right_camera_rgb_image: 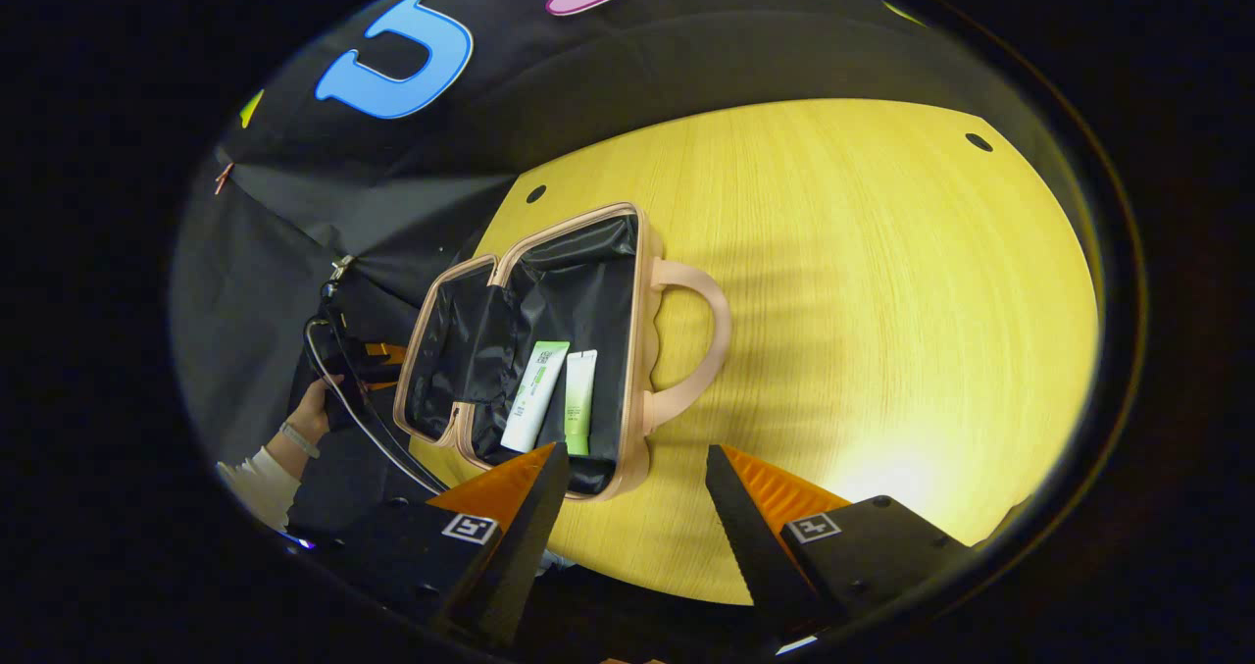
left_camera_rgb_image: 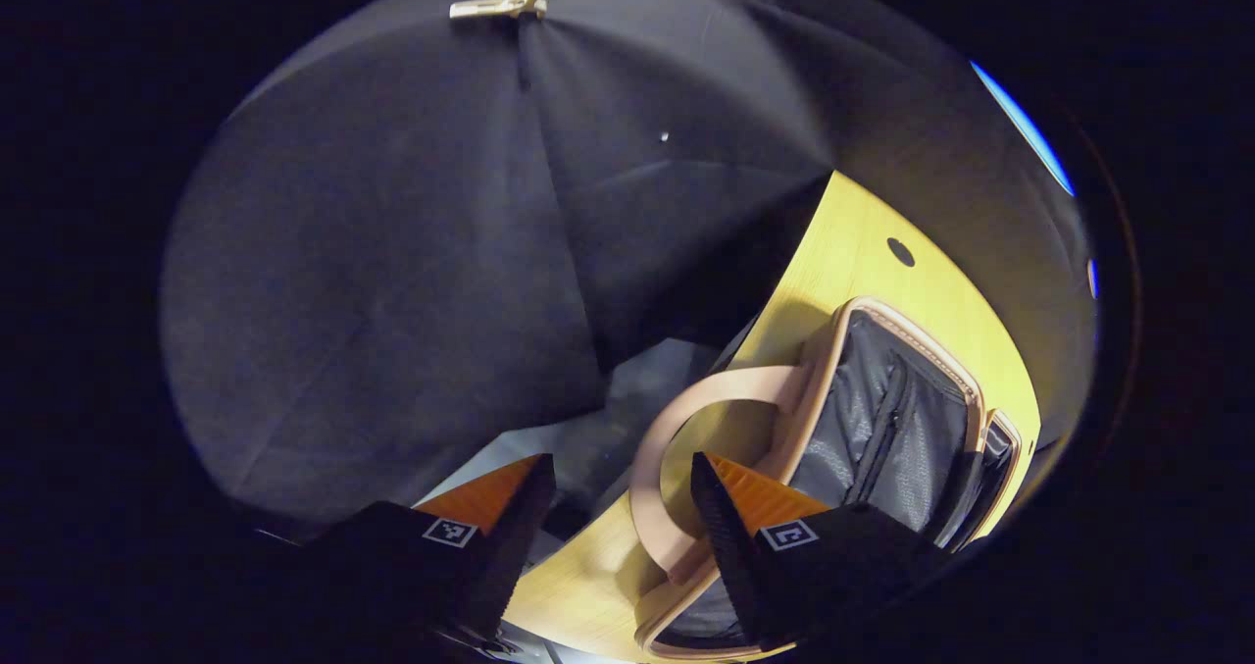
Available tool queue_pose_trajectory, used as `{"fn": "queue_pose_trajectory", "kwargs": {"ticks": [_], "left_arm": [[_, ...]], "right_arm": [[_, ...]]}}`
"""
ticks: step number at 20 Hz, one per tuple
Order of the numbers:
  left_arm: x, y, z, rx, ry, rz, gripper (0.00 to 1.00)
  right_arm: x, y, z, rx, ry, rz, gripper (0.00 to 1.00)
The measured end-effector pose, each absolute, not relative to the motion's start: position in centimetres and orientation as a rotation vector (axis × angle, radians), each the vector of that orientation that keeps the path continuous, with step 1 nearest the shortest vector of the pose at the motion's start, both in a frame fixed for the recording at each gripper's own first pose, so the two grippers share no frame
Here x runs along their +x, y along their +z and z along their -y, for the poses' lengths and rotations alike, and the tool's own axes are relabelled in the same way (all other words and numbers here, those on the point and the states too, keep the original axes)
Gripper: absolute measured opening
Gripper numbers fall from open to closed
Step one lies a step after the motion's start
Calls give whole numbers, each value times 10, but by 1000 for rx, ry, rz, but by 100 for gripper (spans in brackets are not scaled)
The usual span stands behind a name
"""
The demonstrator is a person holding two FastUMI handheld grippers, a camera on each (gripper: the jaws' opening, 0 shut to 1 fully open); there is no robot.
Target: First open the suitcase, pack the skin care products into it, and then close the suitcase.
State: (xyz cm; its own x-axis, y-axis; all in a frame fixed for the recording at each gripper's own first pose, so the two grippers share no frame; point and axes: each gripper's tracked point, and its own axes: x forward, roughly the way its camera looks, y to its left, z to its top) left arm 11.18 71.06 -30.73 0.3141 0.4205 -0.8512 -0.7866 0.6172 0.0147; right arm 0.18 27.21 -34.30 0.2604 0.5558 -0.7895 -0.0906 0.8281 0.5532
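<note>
suitcase (right_camera_rgb_image: 549,350) open on table (right_camera_rgb_image: 882,301) | two tubes (right_camera_rgb_image: 554,394) packed | left gripper (left_camera_rgb_image: 623,536), right gripper (right_camera_rgb_image: 637,527) both wide, empty | closing remains

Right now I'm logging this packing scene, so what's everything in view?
suitcase: one, pink with black lining, open on the table's left part
handle: one, pink, on the suitcase's side
tubes: two, white-and-green, side by side inside the suitcase
table: one, yellow wood
clip: one, pale, on the black cloth
hand: one, white sleeve, holding the other gripper beyond the suitcase
left gripper: open, by the handle
right gripper: open, near the suitcase's edge
</note>
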Motion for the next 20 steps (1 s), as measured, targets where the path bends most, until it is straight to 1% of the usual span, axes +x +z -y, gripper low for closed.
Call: {"fn": "queue_pose_trajectory", "kwargs": {"ticks": [3,4,5,7,10,12,14,17,20], "left_arm": [[110,-329,-716,-454,860,-997,87],[116,-333,-711,-480,828,-1002,84],[121,-336,-705,-494,802,-1009,64],[125,-330,-709,-451,798,-1004,25],[133,-304,-702,-396,720,-931,20],[136,-280,-693,-339,668,-907,17],[143,-250,-688,-266,617,-851,14],[151,-182,-661,-174,532,-744,11],[164,-102,-610,-208,419,-604,10]], "right_arm": [[-6,-342,-265,454,432,-1244,90],[-7,-341,-263,462,424,-1248,90],[-8,-341,-263,469,419,-1244,90],[-9,-339,-259,467,405,-1238,90],[-11,-329,-260,476,411,-1221,90],[-13,-322,-265,476,432,-1204,90],[-12,-312,-264,456,451,-1187,90],[-9,-303,-270,443,492,-1151,90],[-4,-288,-275,438,555,-1106,90]]}}
